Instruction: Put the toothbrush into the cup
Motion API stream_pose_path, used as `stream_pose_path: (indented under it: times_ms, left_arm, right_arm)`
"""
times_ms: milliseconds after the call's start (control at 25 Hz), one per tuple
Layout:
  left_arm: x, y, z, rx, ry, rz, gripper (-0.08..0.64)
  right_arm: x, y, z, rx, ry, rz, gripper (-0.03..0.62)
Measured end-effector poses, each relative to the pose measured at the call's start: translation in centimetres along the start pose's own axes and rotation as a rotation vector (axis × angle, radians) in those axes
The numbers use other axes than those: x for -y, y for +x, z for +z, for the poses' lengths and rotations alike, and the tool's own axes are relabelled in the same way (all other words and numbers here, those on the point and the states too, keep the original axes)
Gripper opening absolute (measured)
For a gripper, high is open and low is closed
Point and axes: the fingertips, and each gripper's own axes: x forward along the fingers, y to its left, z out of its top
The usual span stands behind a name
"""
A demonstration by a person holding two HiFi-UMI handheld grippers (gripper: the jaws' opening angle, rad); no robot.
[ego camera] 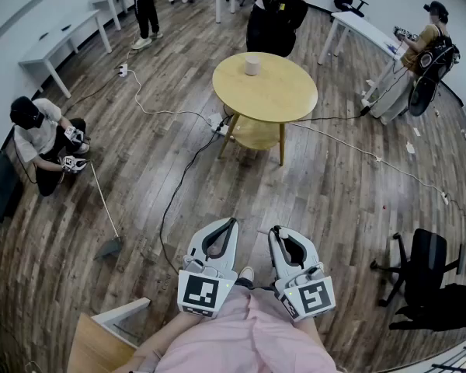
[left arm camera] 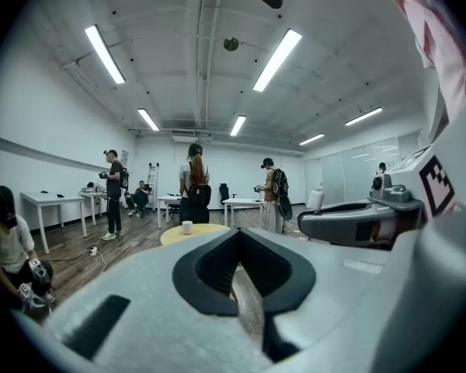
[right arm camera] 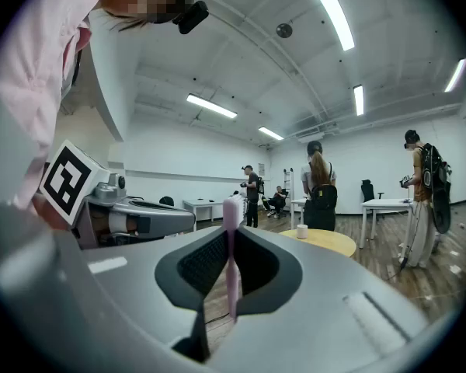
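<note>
A white cup (ego camera: pixel 252 65) stands on the far side of a round yellow table (ego camera: pixel 276 99), well ahead of me across the wooden floor. Both grippers are held close to my body, pointing toward the table. My right gripper (ego camera: pixel 277 231) is shut on a pink toothbrush (right arm camera: pixel 231 243), which stands upright between its jaws with the head sticking up past the tips. My left gripper (ego camera: pixel 231 223) is shut with nothing in it. The cup (right arm camera: pixel 301 231) and table (right arm camera: pixel 330 243) show small and far in the right gripper view, and the cup (left arm camera: pixel 187 227) also in the left gripper view.
A person (ego camera: pixel 276 10) stands just behind the table. Another person (ego camera: pixel 40 140) crouches at the left, and a third (ego camera: pixel 429 49) stands at the right by a white desk (ego camera: pixel 365 31). Cables (ego camera: pixel 179 185) cross the floor. A black office chair (ego camera: pixel 419 266) is at the right.
</note>
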Motion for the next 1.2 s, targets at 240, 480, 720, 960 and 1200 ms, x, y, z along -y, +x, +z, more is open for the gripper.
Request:
stream_pose_path:
  times_ms: [240, 480, 720, 960, 1200]
  left_arm:
    - [0.2, -0.1, -0.2, 0.007, -0.006, -0.004, -0.003]
    - [0.2, 0.0, -0.4, 0.007, -0.008, -0.003, -0.003]
    - [0.5, 0.6, -0.3, 0.005, -0.005, -0.002, -0.003]
    - [1.1, 1.8, 0.1, 0.026, 0.006, 0.01, -0.003]
    - [2.6, 2.7, -0.3, 0.014, 0.005, 0.034, -0.003]
  right_arm:
    - [-0.3, 0.0, -0.2, -0.001, -0.006, 0.008, 0.031]
    - [-0.4, 0.0, -0.4, 0.002, -0.005, 0.015, 0.029]
    - [0.2, -0.1, -0.4, -0.001, 0.001, 0.017, 0.029]
    - [1.6, -0.4, -0.2, 0.022, 0.038, 0.046, 0.031]
    - [3.3, -1.5, -0.6, 0.034, 0.051, 0.069, 0.031]
